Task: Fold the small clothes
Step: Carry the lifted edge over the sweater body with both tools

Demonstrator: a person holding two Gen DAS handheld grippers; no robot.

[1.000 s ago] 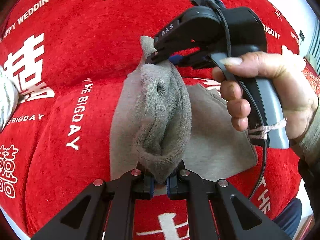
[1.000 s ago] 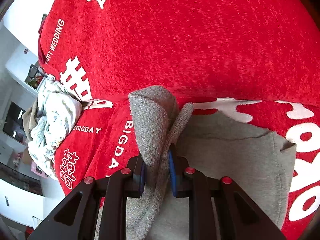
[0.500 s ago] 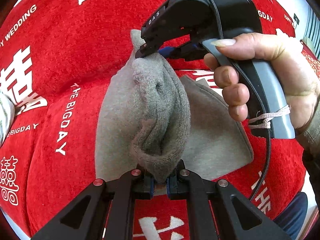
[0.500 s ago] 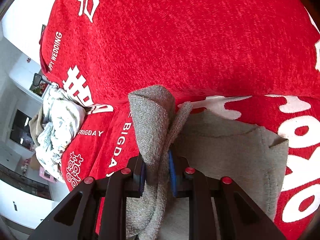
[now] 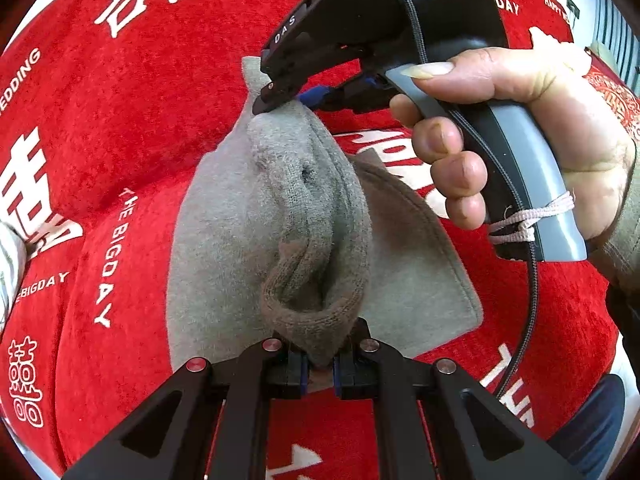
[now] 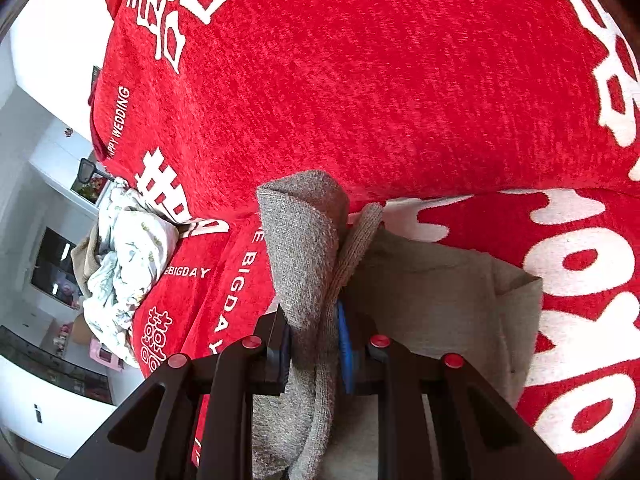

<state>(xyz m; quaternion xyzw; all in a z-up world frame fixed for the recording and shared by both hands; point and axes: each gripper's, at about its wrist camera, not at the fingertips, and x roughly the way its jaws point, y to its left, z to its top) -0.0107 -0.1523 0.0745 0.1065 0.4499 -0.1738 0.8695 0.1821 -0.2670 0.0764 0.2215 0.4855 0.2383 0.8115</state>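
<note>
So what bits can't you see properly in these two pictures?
- Left wrist view: the gray sock bunches between the left claw and right claw, hiding the gray cloth under it.
- Right wrist view: the right claw and sock cover the cloth's near edge.
- Right wrist view: the white crumpled clothes are too small to identify.

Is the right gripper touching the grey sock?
Touching: the right wrist view shows the right gripper shut on the grey sock, fabric pinched between its pads.
</note>
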